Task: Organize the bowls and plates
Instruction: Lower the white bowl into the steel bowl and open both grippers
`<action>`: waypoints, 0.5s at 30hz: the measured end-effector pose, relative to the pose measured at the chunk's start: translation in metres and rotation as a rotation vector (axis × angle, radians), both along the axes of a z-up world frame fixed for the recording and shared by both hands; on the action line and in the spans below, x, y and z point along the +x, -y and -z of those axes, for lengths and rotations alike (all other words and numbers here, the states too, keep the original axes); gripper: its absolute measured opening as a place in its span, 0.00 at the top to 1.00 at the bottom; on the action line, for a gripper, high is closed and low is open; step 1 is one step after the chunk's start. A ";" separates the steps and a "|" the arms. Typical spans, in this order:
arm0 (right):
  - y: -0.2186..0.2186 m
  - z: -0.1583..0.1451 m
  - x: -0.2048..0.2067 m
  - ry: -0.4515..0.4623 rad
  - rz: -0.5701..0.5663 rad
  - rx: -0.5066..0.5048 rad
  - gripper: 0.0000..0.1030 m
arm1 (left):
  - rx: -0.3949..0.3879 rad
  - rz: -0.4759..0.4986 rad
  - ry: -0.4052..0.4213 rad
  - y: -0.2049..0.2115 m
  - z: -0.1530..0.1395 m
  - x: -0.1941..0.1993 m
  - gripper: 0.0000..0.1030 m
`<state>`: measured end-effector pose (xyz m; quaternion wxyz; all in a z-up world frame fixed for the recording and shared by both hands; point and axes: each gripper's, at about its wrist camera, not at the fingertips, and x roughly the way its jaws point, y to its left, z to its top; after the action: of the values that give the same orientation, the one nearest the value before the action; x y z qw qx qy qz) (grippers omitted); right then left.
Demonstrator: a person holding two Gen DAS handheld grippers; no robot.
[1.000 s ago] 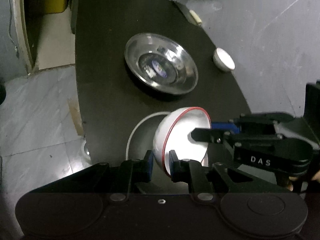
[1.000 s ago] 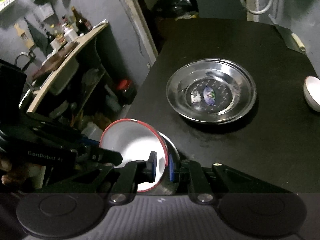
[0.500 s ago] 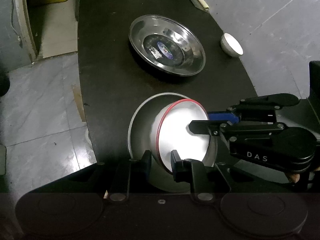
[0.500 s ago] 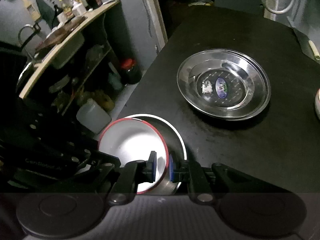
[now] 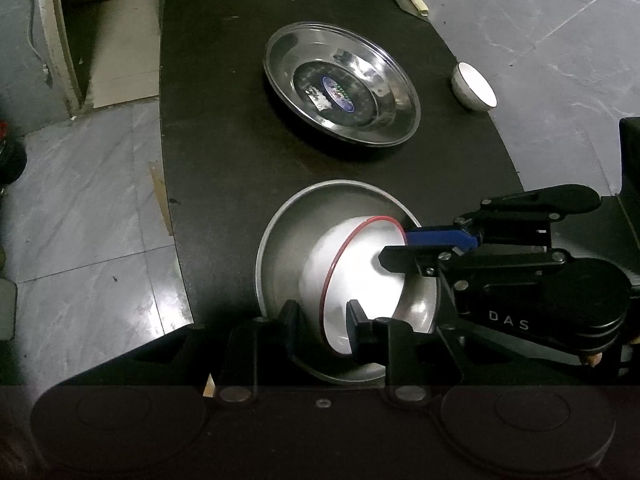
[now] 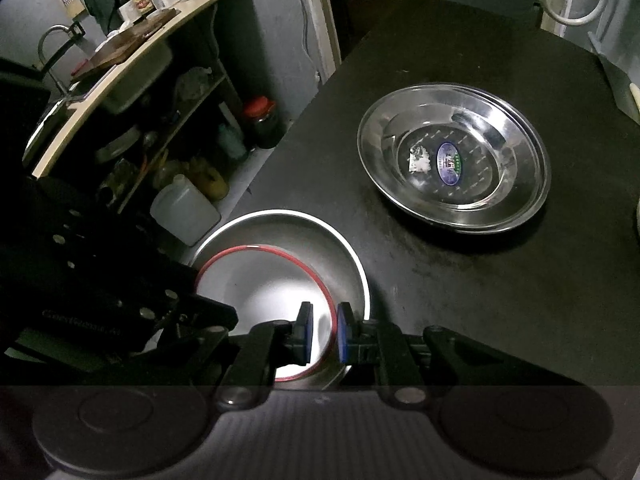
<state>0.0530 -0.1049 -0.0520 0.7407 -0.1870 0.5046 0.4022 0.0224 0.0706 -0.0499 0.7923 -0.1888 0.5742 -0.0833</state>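
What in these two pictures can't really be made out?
- Red-rimmed bowl: in the left wrist view the left tool covers its near edge.
- Grey bowl under it: how the red-rimmed one rests inside is hidden.
- Sticker in the steel plate: print too small.
- Small white bowl: cut off by the right view's edge.

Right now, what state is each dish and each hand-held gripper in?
Red-rimmed bowl: tilted inside metal bowl.
Metal bowl: upright at table edge.
Steel plates: stacked, sticker inside.
Small white bowl: tipped, alone.
Left hand-held gripper: jaws opening around rim.
Right hand-held gripper: clamped on rim.
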 end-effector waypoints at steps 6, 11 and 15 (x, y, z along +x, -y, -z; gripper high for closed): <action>0.000 0.000 0.001 0.001 -0.006 0.004 0.86 | 0.004 -0.009 0.004 -0.001 -0.002 -0.002 0.72; 0.000 0.000 0.001 0.002 -0.006 0.010 0.86 | 0.008 -0.015 0.009 -0.002 -0.004 -0.003 0.72; 0.001 -0.001 0.001 0.003 -0.006 0.013 0.86 | 0.014 -0.016 0.013 -0.003 -0.005 -0.004 0.72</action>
<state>0.0539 -0.1057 -0.0509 0.7415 -0.1842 0.5003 0.4074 0.0187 0.0734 -0.0444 0.7979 -0.1874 0.5681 -0.0742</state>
